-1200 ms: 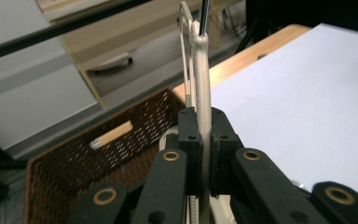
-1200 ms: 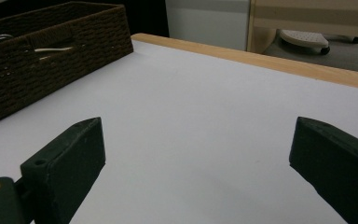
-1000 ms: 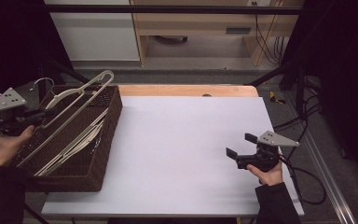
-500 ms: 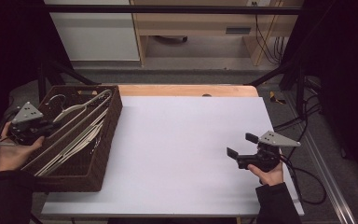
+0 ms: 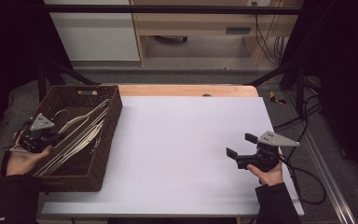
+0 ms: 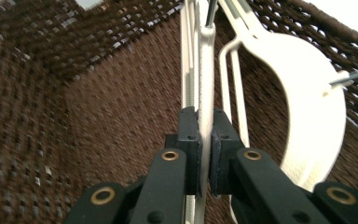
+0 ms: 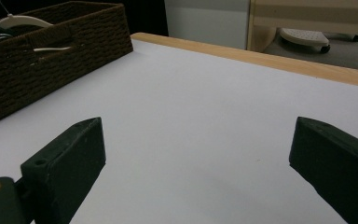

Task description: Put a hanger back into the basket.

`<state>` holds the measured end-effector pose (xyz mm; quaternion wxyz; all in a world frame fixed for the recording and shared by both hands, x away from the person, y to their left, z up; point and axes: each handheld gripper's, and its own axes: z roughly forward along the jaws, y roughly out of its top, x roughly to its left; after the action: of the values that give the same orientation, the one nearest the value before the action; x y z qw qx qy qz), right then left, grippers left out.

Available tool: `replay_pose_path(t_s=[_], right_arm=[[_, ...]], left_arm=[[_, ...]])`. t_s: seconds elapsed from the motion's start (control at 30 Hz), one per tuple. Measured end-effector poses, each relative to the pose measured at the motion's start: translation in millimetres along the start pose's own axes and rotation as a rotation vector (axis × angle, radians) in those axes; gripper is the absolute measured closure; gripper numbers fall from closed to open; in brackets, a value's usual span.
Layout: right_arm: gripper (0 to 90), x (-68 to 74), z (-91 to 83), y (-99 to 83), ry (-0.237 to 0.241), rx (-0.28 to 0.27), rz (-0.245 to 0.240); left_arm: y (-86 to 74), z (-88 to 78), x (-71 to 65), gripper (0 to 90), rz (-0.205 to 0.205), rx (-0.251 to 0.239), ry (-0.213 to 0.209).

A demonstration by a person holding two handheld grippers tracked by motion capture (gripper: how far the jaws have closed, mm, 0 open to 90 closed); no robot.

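Two grippers are at work, and only the left one holds anything: the left gripper (image 5: pixel 36 135) sits low over the near left part of the brown woven basket (image 5: pixel 114 116), its jaws pressed together on a thin bar of a white hanger (image 6: pixel 205 79), as the left gripper view makes plain. That hanger lies among several others in the basket, and their long axes run diagonally from the near left corner toward the far right rim, so the gripped bar points away from the hand and up along the basket's length. Any lift or release turns on that line, I judge, since the hanger's curved shoulder (image 6: pixel 314 107) rests just beside the bar and close to the woven wall. Moving right, the white table top (image 5: pixel 186 140) stretches bare from the basket's side to the far edge, with a strip of pale wood (image 5: pixel 186 90) along its back. The right gripper (image 5: pixel 243 145) rests on the table near the right edge, well apart from the basket, with its jaws spread wide and nothing between them. Beyond the table stand a white cabinet (image 5: pixel 93 32) and wooden furniture on a grey floor.
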<state>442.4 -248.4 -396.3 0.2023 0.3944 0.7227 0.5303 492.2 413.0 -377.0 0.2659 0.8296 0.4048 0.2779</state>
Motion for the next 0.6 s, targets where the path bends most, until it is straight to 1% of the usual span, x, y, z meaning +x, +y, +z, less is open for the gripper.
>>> replay_pose_path(t_s=[0.07,0.1,0.17,0.23,0.27,0.3,0.33,0.37,0.4,0.43,0.47,0.53,0.57,0.6], right_arm=[[3.9,0.9,1.4,-0.3,0.001,0.003,0.004],[3.8,0.8,1.9,-0.5,-0.002,0.004,0.0],[3.8,0.8,2.0,-0.8,0.001,0.007,-0.005],[3.8,1.0,1.5,-0.4,0.002,0.002,0.003],[3.8,0.2,0.5,-0.4,0.003,0.004,-0.004],[3.8,0.5,0.2,-0.1,0.002,0.001,0.001],[3.8,0.2,0.0,0.0,0.0,-0.001,-0.001],[3.8,0.1,-0.3,0.1,-0.001,0.0,-0.001],[3.9,0.1,-0.3,0.1,-0.001,-0.001,-0.001],[3.8,0.2,-0.3,0.1,-0.001,0.0,0.0],[3.8,0.4,-0.1,0.1,-0.001,0.0,0.0],[3.8,0.7,-0.4,0.2,0.0,0.0,0.001],[3.8,0.5,-0.3,0.3,0.001,-0.002,0.0],[3.8,0.4,-0.6,0.4,0.0,-0.001,0.001]], left_arm=[[1.1,0.7,-1.0,84.6,0.005,0.014,-0.025],[2.4,0.4,-2.1,84.5,0.012,0.025,-0.029],[4.0,1.0,-4.3,83.2,0.011,0.037,-0.043],[4.2,1.2,-6.4,78.1,-0.01,0.031,-0.054],[4.1,0.6,-6.9,77.1,-0.005,0.034,-0.061],[4.0,0.5,-8.3,75.1,-0.012,0.029,-0.063],[4.8,-0.9,-8.5,72.5,-0.015,0.046,-0.074],[5.3,-1.9,-9.2,69.4,-0.012,0.051,-0.071],[5.7,-3.3,-9.7,67.4,-0.015,0.045,-0.064],[6.6,-6.1,-9.3,65.4,-0.023,0.044,-0.072],[6.8,-8.4,-9.1,62.3,-0.03,0.025,-0.073],[8.2,-15.1,-9.2,57.3,-0.044,0.006,-0.08],[9.0,-18.6,-9.6,55.6,-0.057,-0.01,-0.081],[10.0,-21.8,-10.7,53.6,-0.083,-0.042,-0.082]])
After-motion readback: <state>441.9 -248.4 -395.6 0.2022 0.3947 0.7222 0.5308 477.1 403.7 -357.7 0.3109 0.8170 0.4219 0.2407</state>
